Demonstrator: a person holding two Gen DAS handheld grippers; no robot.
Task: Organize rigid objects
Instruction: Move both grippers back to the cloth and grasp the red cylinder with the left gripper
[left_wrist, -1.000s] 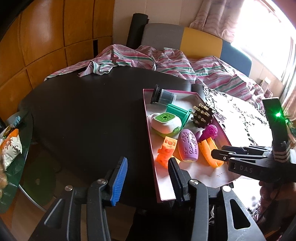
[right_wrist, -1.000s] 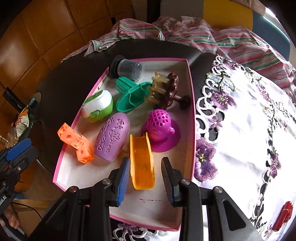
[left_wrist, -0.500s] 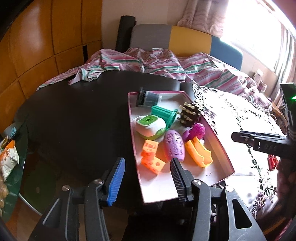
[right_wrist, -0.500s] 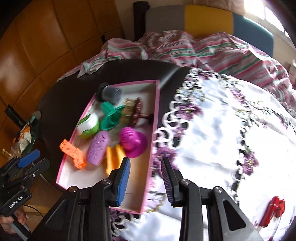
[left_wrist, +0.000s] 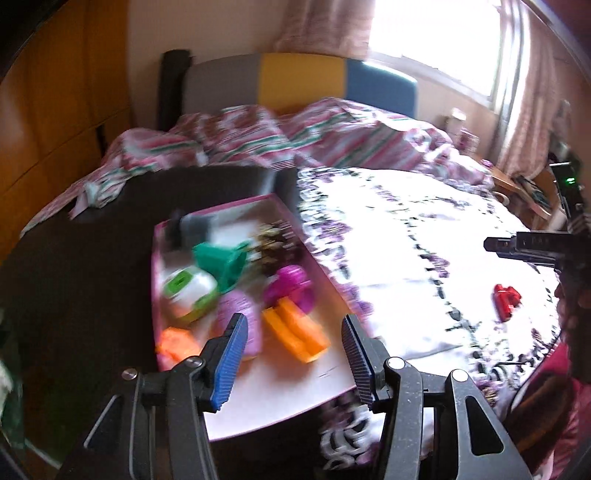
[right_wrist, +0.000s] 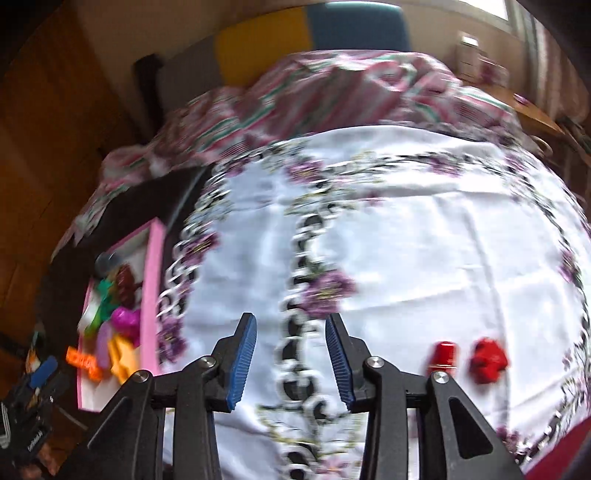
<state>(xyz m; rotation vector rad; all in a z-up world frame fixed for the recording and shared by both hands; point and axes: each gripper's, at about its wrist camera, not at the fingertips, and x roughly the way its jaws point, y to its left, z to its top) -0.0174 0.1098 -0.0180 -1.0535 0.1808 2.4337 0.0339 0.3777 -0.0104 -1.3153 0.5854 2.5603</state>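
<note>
Hovering over the near end of the pink-rimmed tray (left_wrist: 291, 398), the left hand-held gripper (left_wrist: 291, 356) has its blue-padded jaws spread wide with nothing between them. Just ahead of its fingertips inside the tray lie an orange trough-shaped piece (left_wrist: 295, 332), a lilac oval case (left_wrist: 242, 325) and an orange block (left_wrist: 173, 343); farther ahead sit a magenta suction-cup toy (left_wrist: 290, 286), a white-and-green round case (left_wrist: 190, 291), a teal plastic piece (left_wrist: 221, 258) and a dark cylinder (left_wrist: 192, 225), all blurred. The tray rests on the dark bench (left_wrist: 74, 280), right beside the edge of a white tablecloth with purple flowers (left_wrist: 406, 266). Out to the right of the left tool, the right hand-held gripper (right_wrist: 290, 363) hangs above that cloth, jaws likewise apart and empty. Two red objects (right_wrist: 467, 358) lie on the cloth just to the right of its fingers, too blurred to name. From that tool, the tray sits well off to the left. A striped blanket (left_wrist: 295, 136) is bunched beyond the bench.
</note>
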